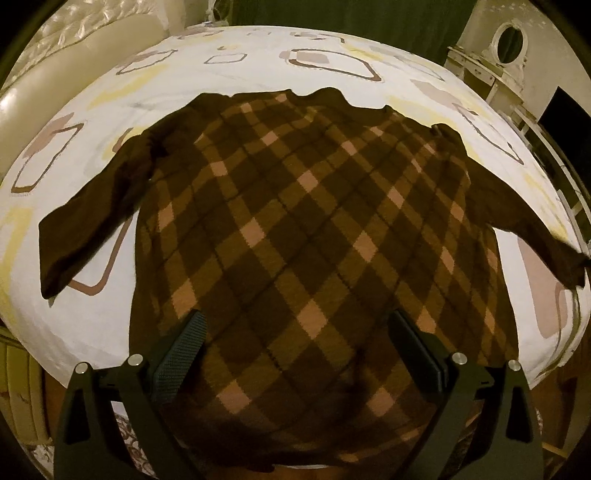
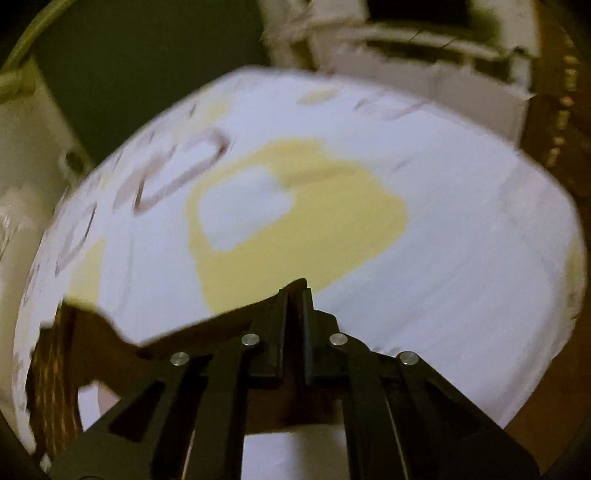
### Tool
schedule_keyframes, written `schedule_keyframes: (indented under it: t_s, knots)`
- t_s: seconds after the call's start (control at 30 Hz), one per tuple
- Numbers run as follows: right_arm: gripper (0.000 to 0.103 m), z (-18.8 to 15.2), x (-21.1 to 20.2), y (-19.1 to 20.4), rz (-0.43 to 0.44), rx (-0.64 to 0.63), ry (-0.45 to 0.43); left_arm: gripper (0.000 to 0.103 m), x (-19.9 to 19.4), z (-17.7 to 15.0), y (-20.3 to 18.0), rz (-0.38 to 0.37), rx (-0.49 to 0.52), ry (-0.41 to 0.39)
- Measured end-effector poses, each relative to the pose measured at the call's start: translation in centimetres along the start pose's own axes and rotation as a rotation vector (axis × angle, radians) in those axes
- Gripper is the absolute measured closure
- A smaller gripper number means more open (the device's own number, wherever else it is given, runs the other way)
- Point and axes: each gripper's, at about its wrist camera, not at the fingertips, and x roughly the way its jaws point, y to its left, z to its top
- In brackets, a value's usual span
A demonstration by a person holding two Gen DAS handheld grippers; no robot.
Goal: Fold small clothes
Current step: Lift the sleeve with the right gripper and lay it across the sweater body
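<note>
A brown plaid sweater [image 1: 314, 221] lies flat on the bed [image 1: 221, 74], both dark sleeves spread out to the sides. My left gripper [image 1: 297, 317] hangs open over the lower part of the sweater, its fingers wide apart with only the cloth beneath them. In the right wrist view, my right gripper [image 2: 295, 291] is shut on the dark brown edge of the right sleeve [image 2: 110, 332], which trails off to the left over the white and yellow sheet [image 2: 443, 221]. The sleeve's end [image 1: 569, 266] reaches the right border of the left wrist view.
A cream padded headboard [image 1: 55, 74] stands at the left of the bed. White furniture with an oval mirror [image 1: 509, 40] stands at the back right, and a dark curtain [image 1: 332, 14] hangs behind. The bed's edge and brown floor [image 2: 546, 387] lie to the right.
</note>
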Motion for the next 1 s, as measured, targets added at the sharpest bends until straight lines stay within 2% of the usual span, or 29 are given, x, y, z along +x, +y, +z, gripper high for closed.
schedule_keyframes:
  t_s: [0.1,0.2,0.3,0.37,0.43,0.47,0.53,0.7,0.8,0.87,0.9,0.97,1.0]
  knots:
    - [0.097,0.7,-1.0,-3.0,-0.069,0.082,-0.082,0.005,0.4,0.0,-0.2,0.002,-0.001,0.011]
    - [0.097,0.4,0.8,-5.5,-0.102,0.156,-0.042,0.005,1.1,0.0,-0.2,0.002,-0.005,0.03]
    - [0.094,-0.4,2.5,-6.4,-0.082,0.195,-0.004,0.005,1.6,0.0,-0.3,-0.005,-0.01,0.046]
    - [0.082,-0.7,2.4,-7.1,-0.073,0.255,-0.004,0.005,1.6,0.0,-0.5,-0.01,-0.002,0.045]
    - [0.059,-1.2,1.8,-8.1,-0.01,0.334,0.001,0.005,1.5,0.1,-0.5,-0.011,0.008,0.036]
    - [0.051,-1.5,1.2,-8.6,0.022,0.366,0.001,0.005,1.4,0.2,-0.5,-0.011,0.011,0.031]
    - [0.048,-2.1,0.4,-9.1,0.054,0.392,0.007,0.005,1.4,0.3,-0.3,-0.015,0.009,0.023]
    - [0.048,-5.4,-0.8,-10.1,0.2,0.467,0.078,0.005,1.7,0.1,0.1,-0.026,-0.013,0.03]
    - [0.048,-6.3,-0.9,-9.4,0.238,0.478,0.088,0.005,1.7,-0.2,0.4,-0.03,-0.019,0.037]
    - [0.05,-6.3,-0.8,-8.7,0.232,0.474,0.09,0.005,1.4,-0.3,0.6,-0.03,-0.021,0.033]
    - [0.055,-6.1,-0.8,-8.3,0.231,0.466,0.092,0.005,1.2,-0.3,0.8,-0.029,-0.023,0.026]
    - [0.077,-5.8,-0.5,-7.7,0.229,0.449,0.101,0.005,0.8,-0.3,1.2,-0.024,-0.027,0.015]
    - [0.082,-5.7,-0.3,-7.4,0.221,0.439,0.106,0.005,0.6,-0.3,1.6,-0.021,-0.03,0.01]
